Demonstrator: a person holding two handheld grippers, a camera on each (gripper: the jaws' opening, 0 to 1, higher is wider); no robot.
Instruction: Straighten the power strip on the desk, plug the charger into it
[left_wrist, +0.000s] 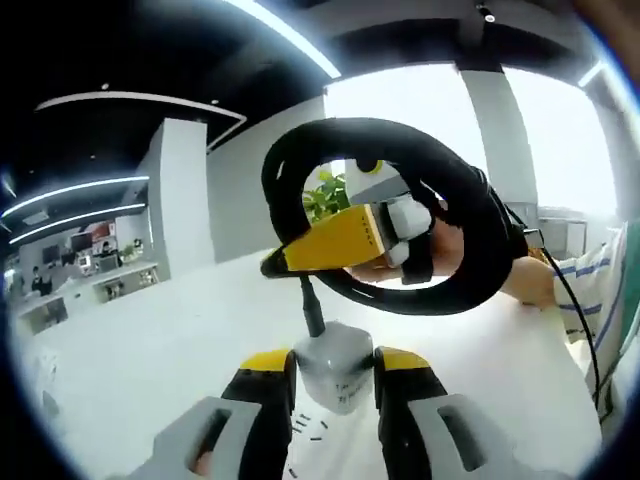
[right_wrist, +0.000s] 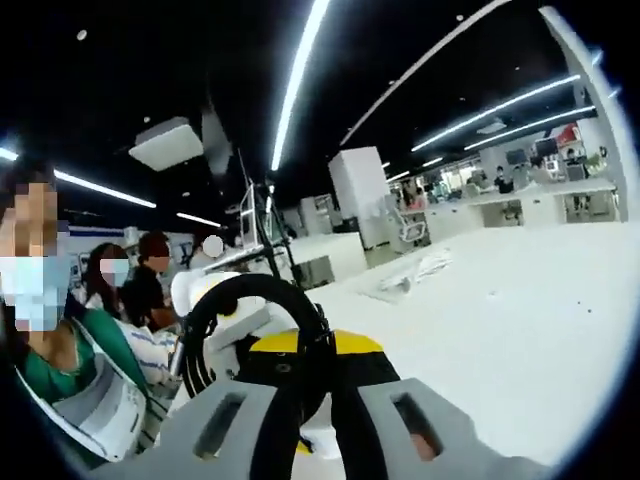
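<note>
In the left gripper view my left gripper (left_wrist: 335, 366) is shut on a white charger brick (left_wrist: 338, 385), held above the white desk (left_wrist: 140, 340). A black cable (left_wrist: 312, 305) rises from the brick into a thick coil (left_wrist: 478, 215). My right gripper (left_wrist: 300, 255), with yellow jaws, comes in from the right and reaches through the coil; a hand (left_wrist: 455, 245) is behind it. In the right gripper view my right gripper (right_wrist: 318, 425) is shut on the black cable coil (right_wrist: 255, 288), and the left gripper's yellow-and-black jaws (right_wrist: 310, 352) sit just beyond.
The wide white desk (right_wrist: 500, 320) stretches away to the right. A striped sleeve (left_wrist: 592, 280) is at the right edge of the left gripper view. Several people (right_wrist: 145, 290) sit at the left of the right gripper view. Office desks and pillars stand far behind.
</note>
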